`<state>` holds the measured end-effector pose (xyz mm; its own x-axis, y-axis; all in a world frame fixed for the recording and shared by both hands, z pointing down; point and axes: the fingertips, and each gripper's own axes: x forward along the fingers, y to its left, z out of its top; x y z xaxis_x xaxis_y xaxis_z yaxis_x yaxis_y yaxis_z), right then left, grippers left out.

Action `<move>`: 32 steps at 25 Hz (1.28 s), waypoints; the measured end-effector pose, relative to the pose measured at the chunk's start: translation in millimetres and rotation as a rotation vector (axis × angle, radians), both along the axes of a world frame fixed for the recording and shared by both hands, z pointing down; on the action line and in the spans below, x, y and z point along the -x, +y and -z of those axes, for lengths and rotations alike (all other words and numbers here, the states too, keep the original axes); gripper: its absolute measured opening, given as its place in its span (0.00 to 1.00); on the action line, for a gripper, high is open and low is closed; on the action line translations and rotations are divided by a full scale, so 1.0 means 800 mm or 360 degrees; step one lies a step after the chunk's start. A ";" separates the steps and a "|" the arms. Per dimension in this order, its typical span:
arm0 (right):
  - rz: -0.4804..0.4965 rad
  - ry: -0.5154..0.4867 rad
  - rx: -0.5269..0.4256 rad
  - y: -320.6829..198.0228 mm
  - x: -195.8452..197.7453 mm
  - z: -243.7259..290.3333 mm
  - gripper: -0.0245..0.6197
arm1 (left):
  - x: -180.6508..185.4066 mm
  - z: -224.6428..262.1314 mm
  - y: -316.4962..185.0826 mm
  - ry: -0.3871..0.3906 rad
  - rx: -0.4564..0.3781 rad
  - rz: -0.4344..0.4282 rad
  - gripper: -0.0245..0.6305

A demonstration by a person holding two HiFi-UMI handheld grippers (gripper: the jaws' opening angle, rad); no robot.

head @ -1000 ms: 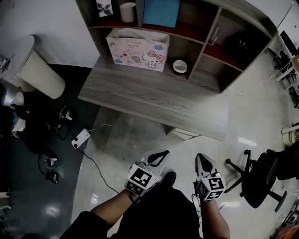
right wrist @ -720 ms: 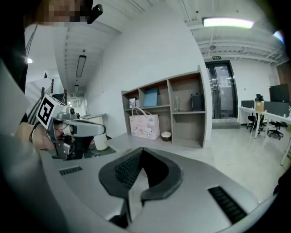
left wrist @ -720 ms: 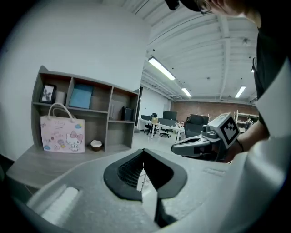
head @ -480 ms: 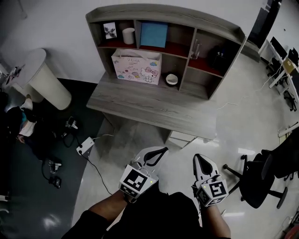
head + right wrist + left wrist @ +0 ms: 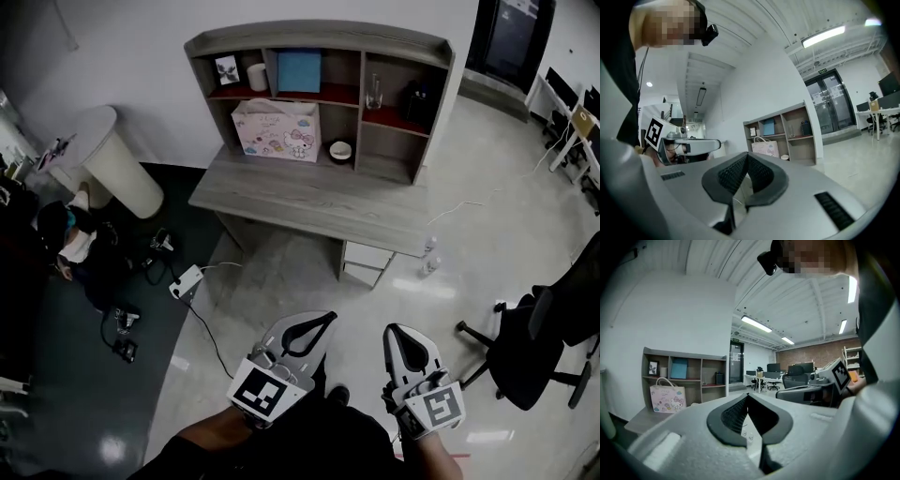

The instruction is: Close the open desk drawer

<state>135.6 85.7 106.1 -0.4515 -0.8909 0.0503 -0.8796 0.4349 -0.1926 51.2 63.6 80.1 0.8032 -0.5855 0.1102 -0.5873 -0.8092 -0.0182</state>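
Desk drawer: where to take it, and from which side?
The white front panel of the drawer, approached straight from the open floor side, square to the desk edge. The panel is flat and faces out under the desk's right end. No handle can be made out, so a push with the shut right gripper probably beats a pinch.

You're standing in an open-plan office. A wood-grain counter (image 5: 309, 202) with a shelf hutch (image 5: 323, 66) sits against the white wall (image 5: 122, 56), and a black swivel chair (image 5: 539, 342) stands on the glossy floor (image 5: 309, 272). Further back you see rows of workstations with monitors (image 5: 774, 367), strip lights (image 5: 758, 324) overhead, and glass double doors (image 5: 829, 101).
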 end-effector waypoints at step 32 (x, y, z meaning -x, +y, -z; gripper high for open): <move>0.0025 0.0040 -0.0112 0.129 0.085 0.063 0.05 | 0.096 0.046 0.112 0.0061 -0.0061 0.0042 0.05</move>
